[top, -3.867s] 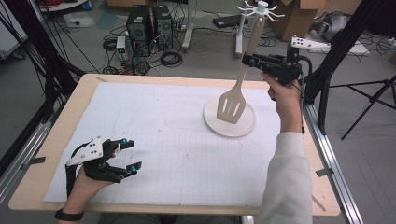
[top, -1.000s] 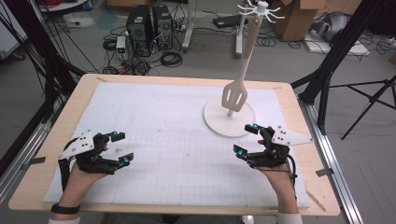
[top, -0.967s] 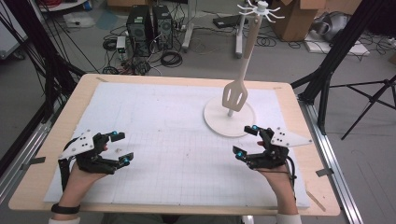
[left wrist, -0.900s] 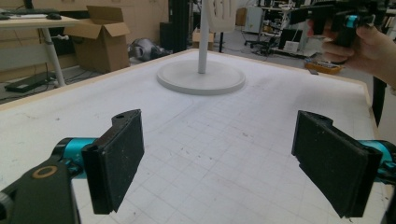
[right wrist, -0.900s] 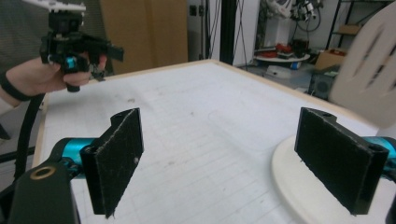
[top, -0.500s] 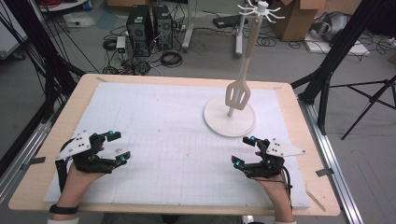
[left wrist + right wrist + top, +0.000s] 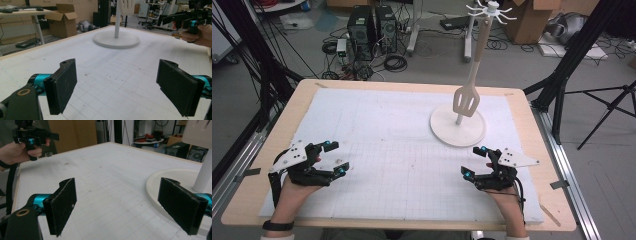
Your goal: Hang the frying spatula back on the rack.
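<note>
Item: slotted spatula [image 7: 467, 101], pale wood, hanging upright by its handle from a hook at the top of the rack pole [image 7: 483, 45], blade clear of the base; seen from the high view it sits at about 1 o'clock of the table centre. Rack: white round base [image 7: 452, 134] on the gridded white mat [image 7: 392, 150], with a ring of hooks [image 7: 490, 8] at the top of the pole. Left gripper [image 7: 334, 158]: held in the person's left hand [image 7: 292, 192] at about 8 o'clock near the front edge of the table [image 7: 532, 120], jaws spread wide with nothing between them; its own view shows both black pads [image 7: 62, 85] apart over bare mat, the rack base [image 7: 116, 40] ahead at 12 o'clock and the other hand's gripper [image 7: 190, 18] at 2 o'clock. Right gripper [image 7: 476, 161]: held in the right hand [image 7: 507, 197] at about 4 o'clock, just in front of the rack base and apart from it, jaws likewise spread and holding nothing; its own view shows the base rim [image 7: 160, 182] near its right-hand pad [image 7: 181, 203] and the left hand with its gripper [image 7: 31, 137] at 10 o'clock. Both grippers lie well apart from the spatula. Surroundings: computer towers [image 7: 372, 25], cables and cardboard boxes on the floor beyond the table
</note>
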`<action>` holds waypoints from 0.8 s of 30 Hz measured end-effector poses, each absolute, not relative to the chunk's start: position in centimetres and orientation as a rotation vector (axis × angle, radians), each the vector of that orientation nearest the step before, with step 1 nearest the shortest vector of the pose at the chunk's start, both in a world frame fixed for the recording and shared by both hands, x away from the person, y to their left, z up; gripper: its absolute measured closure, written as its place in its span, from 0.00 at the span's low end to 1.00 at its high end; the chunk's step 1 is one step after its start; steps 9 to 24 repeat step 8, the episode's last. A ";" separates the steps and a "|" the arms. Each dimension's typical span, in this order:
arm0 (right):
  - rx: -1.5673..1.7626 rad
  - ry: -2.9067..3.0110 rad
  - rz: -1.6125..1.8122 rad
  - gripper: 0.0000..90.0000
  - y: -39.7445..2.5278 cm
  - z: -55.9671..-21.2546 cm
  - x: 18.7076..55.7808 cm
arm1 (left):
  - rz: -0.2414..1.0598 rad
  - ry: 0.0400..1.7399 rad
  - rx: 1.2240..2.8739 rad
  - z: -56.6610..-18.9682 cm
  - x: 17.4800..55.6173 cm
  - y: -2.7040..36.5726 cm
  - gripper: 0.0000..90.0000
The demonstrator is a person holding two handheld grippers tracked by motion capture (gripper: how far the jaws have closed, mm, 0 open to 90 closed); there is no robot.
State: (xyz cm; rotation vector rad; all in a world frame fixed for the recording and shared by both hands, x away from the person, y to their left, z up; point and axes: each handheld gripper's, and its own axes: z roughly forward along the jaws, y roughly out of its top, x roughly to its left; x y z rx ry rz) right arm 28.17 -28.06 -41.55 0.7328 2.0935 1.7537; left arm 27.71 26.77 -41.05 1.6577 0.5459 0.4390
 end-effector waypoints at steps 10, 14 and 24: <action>0.758 2.087 1.773 0.16 -28.4 -41.5 28.2 | 0.442 0.548 1.662 -41.0 27.7 26.9 0.19; 0.758 2.087 1.773 0.16 -28.4 -41.5 28.2 | 0.442 0.548 1.662 -41.0 27.7 26.9 0.19; 0.758 2.087 1.773 0.16 -28.4 -41.5 28.2 | 0.442 0.548 1.662 -41.0 27.7 26.9 0.19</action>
